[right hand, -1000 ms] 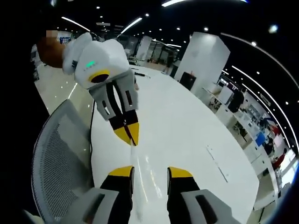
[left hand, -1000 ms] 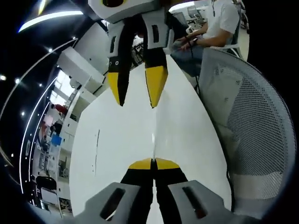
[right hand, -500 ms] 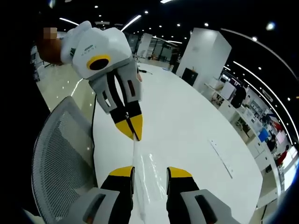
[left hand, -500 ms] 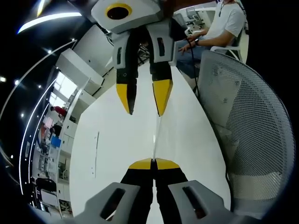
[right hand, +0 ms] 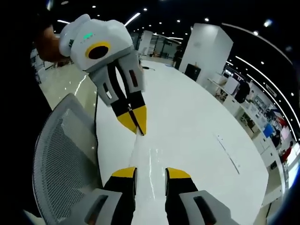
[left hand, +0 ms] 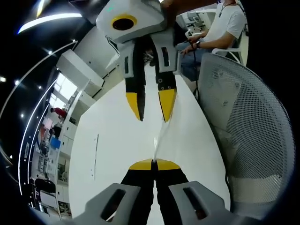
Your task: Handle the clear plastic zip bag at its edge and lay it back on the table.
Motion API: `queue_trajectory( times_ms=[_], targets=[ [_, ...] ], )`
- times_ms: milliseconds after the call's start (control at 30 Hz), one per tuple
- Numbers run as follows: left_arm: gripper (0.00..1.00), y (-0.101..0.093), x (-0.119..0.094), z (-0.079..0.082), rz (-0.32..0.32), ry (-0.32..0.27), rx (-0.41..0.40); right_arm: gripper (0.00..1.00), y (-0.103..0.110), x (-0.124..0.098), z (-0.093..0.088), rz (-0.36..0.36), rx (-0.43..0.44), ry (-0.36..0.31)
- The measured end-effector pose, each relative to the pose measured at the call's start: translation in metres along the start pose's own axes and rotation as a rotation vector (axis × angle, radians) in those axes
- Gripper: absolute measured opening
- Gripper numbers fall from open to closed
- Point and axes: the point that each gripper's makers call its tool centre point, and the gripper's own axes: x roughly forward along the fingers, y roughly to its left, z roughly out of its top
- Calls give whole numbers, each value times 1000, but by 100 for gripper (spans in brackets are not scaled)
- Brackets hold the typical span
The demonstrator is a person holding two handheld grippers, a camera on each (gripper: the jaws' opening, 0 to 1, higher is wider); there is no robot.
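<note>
Yellow-tipped left gripper (left hand: pixel 153 164) pinches one clear plastic zip bag (left hand: pixel 159 136) by its edge, above the one glossy white table (left hand: pixel 117 140). The yellow-tipped right gripper (right hand: pixel 150 172) faces it, jaws parted around the bag's edge. One grey mesh chair (left hand: pixel 253 131) stands beside the table.

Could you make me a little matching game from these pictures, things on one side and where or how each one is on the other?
Things:
1. left gripper
2. right gripper
3. clear zip bag
4. mesh chair

States:
A. stretched between the two grippers above the white table
B. empty, beside the table
C. jaws open
D. jaws shut on the bag's edge

Pairs: 1-D, 2-C, 3-A, 4-B
</note>
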Motion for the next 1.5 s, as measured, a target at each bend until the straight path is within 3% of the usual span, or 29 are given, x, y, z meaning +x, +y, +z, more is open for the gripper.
queue_trajectory(
  times_ms=[300, 600, 767, 867, 1000, 1267, 1500],
  targets=[
    [0, 4, -2, 8, 4, -35, -29, 0, 9, 11, 0, 34, 26, -5],
    [1, 0, -6, 6, -18, -55, -19, 0, 11, 16, -1, 37, 11, 12],
    [16, 4, -14, 28, 8, -122, -13, 0, 12, 18, -5, 42, 28, 33],
    [18, 6, -18, 43, 23, -138, 20, 0, 14, 20, -5, 50, 43, 37],
    [16, -5, -14, 54, -6, -137, 60, 0, 13, 21, -2, 62, 82, 38],
    [15, -23, 1, 49, -47, -110, 101, 0, 9, 13, 8, 66, 133, 17],
    [11, -24, 5, 46, -54, -96, 105, 0, 7, 11, 9, 53, 136, 26]
  ],
)
